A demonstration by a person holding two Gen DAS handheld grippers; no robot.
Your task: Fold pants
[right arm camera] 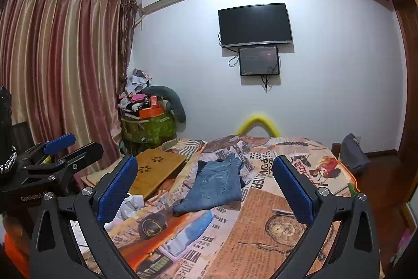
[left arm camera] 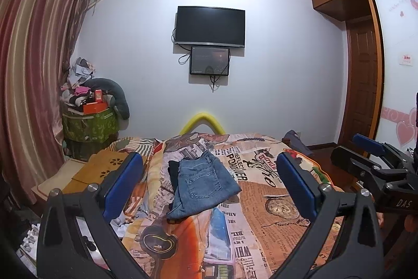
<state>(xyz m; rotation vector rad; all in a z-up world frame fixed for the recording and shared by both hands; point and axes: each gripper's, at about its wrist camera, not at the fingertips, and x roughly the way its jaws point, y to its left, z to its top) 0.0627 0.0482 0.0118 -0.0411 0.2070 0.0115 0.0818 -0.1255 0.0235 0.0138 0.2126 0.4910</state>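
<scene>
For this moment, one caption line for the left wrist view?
Open left hand-held gripper frames folded blue jeans on a newsprint-patterned bedspread.

The pants (left arm camera: 203,184) are blue denim jeans, folded into a compact, slightly rumpled bundle with a back pocket facing up. They lie flat on the bed (left arm camera: 263,221), near its middle and well in from every edge, the waistband toward the far edge. A darker piece of cloth (left arm camera: 173,173) shows under their left side.
</scene>
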